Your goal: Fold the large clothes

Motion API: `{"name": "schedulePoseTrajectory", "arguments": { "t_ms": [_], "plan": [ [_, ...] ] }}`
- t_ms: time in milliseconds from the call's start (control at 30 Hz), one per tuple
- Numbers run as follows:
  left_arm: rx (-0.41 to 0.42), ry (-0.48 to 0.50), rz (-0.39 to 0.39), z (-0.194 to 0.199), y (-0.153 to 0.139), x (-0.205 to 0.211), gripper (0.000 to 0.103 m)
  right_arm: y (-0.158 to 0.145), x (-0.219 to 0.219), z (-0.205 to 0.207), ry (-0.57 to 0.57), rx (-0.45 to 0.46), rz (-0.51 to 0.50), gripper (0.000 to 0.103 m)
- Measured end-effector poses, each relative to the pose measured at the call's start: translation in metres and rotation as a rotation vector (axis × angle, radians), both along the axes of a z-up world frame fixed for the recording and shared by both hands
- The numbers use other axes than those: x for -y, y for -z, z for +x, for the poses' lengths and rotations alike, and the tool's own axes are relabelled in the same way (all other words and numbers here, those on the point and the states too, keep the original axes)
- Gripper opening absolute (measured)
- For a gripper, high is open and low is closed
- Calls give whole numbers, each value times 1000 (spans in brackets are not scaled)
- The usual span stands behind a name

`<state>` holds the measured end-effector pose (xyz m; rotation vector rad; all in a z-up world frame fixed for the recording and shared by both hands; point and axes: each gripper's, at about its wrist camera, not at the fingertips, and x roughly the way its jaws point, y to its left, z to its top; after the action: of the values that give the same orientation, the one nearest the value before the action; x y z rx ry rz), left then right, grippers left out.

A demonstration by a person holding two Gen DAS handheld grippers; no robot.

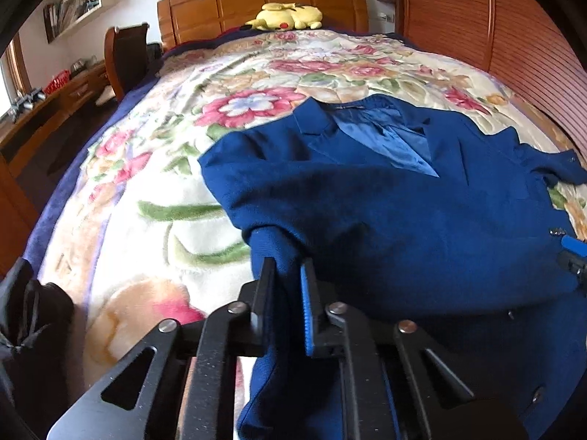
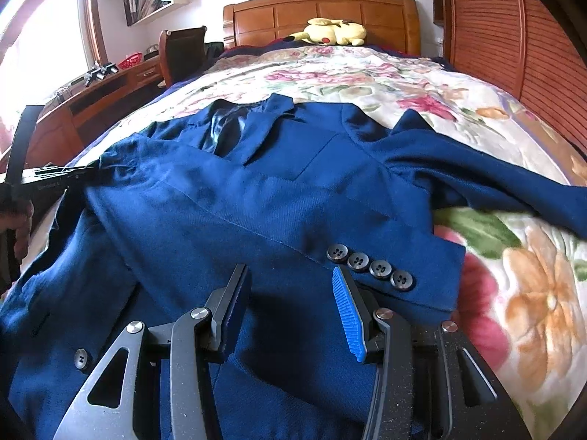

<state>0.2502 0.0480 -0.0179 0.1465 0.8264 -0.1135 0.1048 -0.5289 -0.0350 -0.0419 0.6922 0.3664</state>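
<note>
A large blue jacket lies front side up on a floral blanket, collar toward the headboard. My left gripper is shut on a fold of the jacket's left edge, blue cloth pinched between its pads. In the right wrist view it shows at the jacket's left side, with a hand behind it. My right gripper stands open just above the jacket, beside a sleeve cuff with several dark buttons; its pads press on nothing. Its tip shows at the left wrist view's right edge.
A yellow plush toy rests against the wooden headboard. A slatted wooden wardrobe runs along the bed's right side. A desk and chair stand to the left. A dark bag sits near the bed's left corner.
</note>
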Motion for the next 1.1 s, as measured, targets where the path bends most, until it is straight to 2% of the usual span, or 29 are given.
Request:
{"name": "schedulePoseTrajectory", "arguments": {
  "t_ms": [100,167,267,433,533,600,633,767,933,967,1000,1100],
  "plan": [
    [36,-42,1,-1,-8,-14,10,-1,0,-2,-1,15,-2,48],
    [19,-64,0,4,-6,-25,10,0,0,-3,-3,20,-4,48],
    [2,-47,-5,4,-1,-28,10,1,-1,-4,-5,19,-6,48],
    [50,-50,-12,-13,-9,-27,19,1,-1,-3,-7,17,-7,48],
    [106,-23,-11,-29,-21,-22,27,1,0,-3,-7,17,-7,48],
    [159,4,-39,-44,-32,-18,42,1,-1,-3,-7,17,-7,48],
    [181,12,-56,-50,-37,-17,44,1,0,-3,-7,16,-7,48],
    [229,47,-102,-67,-53,-9,45,2,1,-2,-4,11,0,48],
    [308,96,-55,-86,-67,11,45,2,2,-2,-2,8,6,48],
    [323,105,-50,-89,-69,15,60,2,1,-2,-2,8,6,48],
    [337,106,-53,-92,-72,17,82,2,2,-2,-2,8,7,48],
    [380,116,-59,-101,-79,23,85,2,2,-2,-2,6,8,48]
  ]
}}
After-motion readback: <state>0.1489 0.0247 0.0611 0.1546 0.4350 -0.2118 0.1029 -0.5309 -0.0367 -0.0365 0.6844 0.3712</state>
